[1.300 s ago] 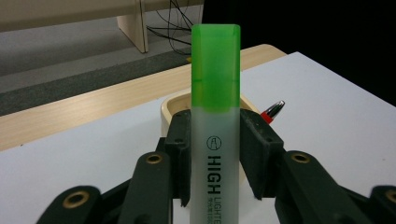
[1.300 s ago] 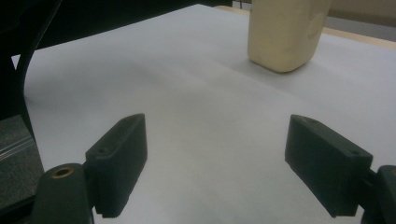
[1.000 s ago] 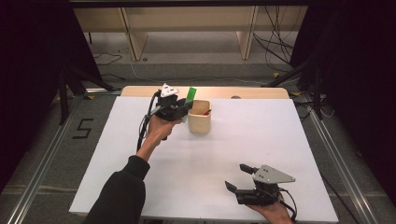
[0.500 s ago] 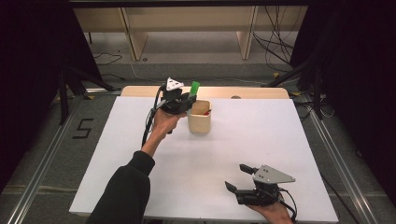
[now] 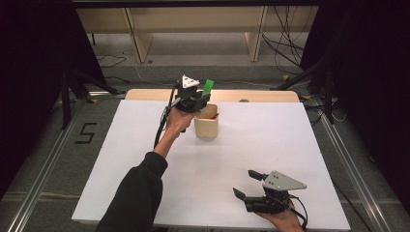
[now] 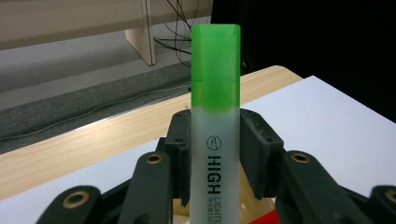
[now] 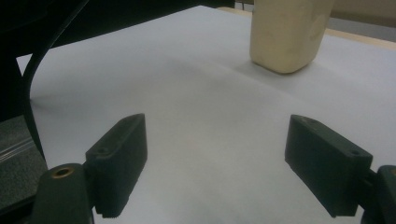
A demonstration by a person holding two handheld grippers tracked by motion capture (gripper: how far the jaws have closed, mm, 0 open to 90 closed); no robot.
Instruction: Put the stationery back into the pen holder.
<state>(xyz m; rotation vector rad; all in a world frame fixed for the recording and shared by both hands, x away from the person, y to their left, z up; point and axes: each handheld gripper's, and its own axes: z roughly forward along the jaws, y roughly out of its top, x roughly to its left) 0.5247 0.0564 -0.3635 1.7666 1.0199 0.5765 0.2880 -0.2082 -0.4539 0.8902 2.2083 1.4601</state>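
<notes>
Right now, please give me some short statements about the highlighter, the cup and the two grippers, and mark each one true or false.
1. The left gripper holds a green highlighter between its jaws. True.
2. The highlighter lies flat on the white table. False: it is lifted, held above the beige cup.
3. The right gripper has its jaws open with nothing between them. True.
4. The beige cup is tipped on its side. False: it stands upright on the table.
5. The right gripper touches the cup. False: it is near the table's front edge, far from the cup.
</notes>
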